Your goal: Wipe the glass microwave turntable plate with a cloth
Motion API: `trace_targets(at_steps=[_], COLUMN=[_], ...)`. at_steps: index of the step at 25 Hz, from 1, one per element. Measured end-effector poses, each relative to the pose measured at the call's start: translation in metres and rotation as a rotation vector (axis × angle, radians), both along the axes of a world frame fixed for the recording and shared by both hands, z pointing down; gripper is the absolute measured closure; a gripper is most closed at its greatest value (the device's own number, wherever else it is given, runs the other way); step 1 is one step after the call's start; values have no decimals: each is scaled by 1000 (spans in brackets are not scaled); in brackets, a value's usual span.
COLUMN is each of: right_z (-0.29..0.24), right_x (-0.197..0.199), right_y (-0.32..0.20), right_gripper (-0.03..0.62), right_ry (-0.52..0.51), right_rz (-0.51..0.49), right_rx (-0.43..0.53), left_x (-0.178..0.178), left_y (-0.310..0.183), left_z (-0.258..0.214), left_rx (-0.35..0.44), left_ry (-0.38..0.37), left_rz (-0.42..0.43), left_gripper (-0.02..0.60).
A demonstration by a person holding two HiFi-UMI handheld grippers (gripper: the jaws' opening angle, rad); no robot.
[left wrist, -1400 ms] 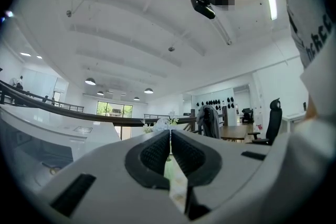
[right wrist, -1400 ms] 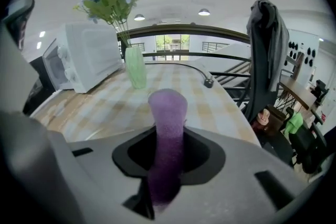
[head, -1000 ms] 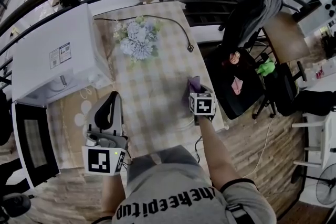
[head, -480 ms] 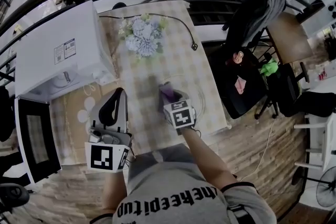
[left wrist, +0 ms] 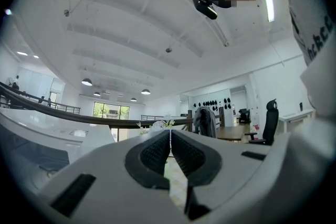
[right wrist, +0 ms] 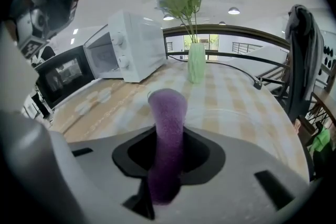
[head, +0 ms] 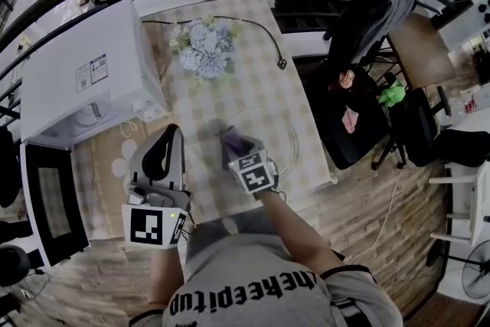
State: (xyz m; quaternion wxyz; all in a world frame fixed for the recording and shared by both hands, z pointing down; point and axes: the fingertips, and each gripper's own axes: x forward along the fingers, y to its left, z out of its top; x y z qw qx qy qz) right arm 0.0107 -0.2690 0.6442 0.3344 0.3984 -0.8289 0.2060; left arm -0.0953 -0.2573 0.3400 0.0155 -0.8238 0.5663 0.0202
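Leftward went the right gripper (head: 241,157) since the earlier pictures, carrying the purple cloth (head: 232,138) from the table's right edge across to the left part of the glass turntable plate (head: 293,143). That plate lay flat on the checked tablecloth (head: 230,88), its rim showing only as a faint ring in the head view. The cloth stood pinched between the right jaws, its free end poking forward past them (right wrist: 168,128), and seemed to rest on or just over the plate's left side; actual contact could not be made out. Most of the plate therefore lay to the right of the cloth and a little ahead, so a return stroke would probably run rightward. The left gripper (head: 167,140) hung just beside the plate's left, clear of it, jaws pressed together on nothing (left wrist: 169,149), tilted up toward the ceiling. Farther left stood the white microwave (head: 84,80) with its door open, and beyond the plate a vase of flowers (head: 203,50)
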Motion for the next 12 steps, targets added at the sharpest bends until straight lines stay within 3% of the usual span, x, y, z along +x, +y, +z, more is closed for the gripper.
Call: trace_targets(at_steps=[12], right_z=[2], right_x=[93], right_y=[-22], right_gripper=[482], right_ry=[41], right_rz=[160], right_rx=[22], left_x=[19], left_y=[-3], left_z=[-2], left_rx=[2], left_ry=[-15], left_rz=[11], left_gripper=[571])
